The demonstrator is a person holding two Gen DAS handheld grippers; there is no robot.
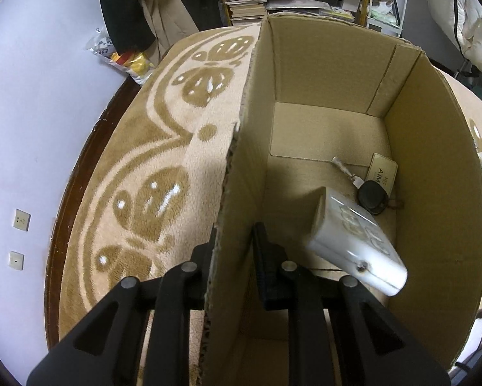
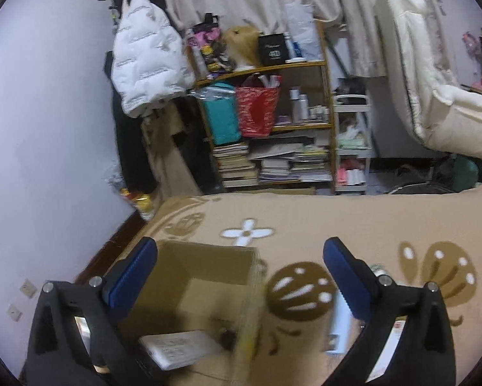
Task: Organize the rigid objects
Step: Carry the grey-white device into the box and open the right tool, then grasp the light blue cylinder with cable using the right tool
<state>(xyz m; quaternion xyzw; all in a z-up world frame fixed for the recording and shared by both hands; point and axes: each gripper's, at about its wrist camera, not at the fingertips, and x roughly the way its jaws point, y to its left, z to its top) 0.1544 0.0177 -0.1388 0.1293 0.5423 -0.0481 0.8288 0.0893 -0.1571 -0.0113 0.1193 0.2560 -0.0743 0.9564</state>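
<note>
An open cardboard box point(image 1: 434, 167) stands on a patterned blanket. My left gripper point(image 1: 233, 257) is shut on the box's left wall, one finger outside and one inside. Inside the box lie a white power strip point(image 1: 353, 241), a black car key point(image 1: 371, 197) and a cream card tag point(image 1: 384, 172). The power strip looks tilted against the floor of the box. In the right wrist view my right gripper point(image 2: 241, 273) is open and empty above the box point(image 2: 205, 276), where the power strip point(image 2: 180, 347) also shows. A light blue object point(image 2: 339, 328) lies on the blanket to the box's right.
The blanket point(image 1: 151, 148) covers a bed with a dark wooden edge point(image 1: 70, 193) along a white wall. Beyond the bed stand a cluttered shelf point(image 2: 273, 122) with books and bags, hanging coats point(image 2: 144, 64) and a white cart point(image 2: 352, 148).
</note>
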